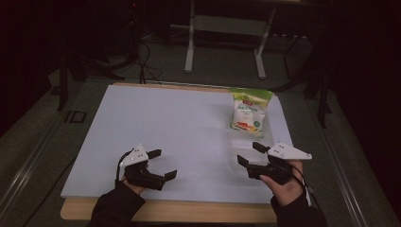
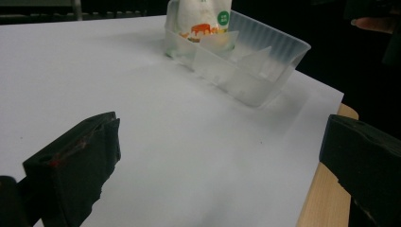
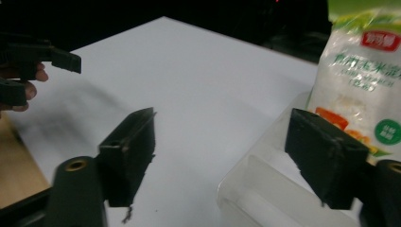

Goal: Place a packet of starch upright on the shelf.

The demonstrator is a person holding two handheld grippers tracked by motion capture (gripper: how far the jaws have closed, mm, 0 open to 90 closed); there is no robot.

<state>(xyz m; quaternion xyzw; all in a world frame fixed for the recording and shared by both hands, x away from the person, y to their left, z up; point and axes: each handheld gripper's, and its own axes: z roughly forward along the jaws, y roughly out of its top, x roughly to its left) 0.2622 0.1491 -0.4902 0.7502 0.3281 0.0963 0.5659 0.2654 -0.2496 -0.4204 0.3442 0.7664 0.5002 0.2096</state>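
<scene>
right hand-held gripper [image 1: 248, 154]: level, jaws spread, empty | beside clear tray [image 2: 246, 56] | left hand-held gripper [image 1: 161, 164]: spread

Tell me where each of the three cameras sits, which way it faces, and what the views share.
High view: fixed above the person's side, looking forward and down on the white table; both sleeved forearms, left gripper and right gripper show.
Left gripper view: rides the left gripper, looking low across the table at the clear tray; its two black jaws stand apart.
Right gripper view: rides the right gripper, facing the tray's near corner and the snack bag; jaws apart, other hand's fingers at far left.
Shared: all three show bag and tray.
</scene>
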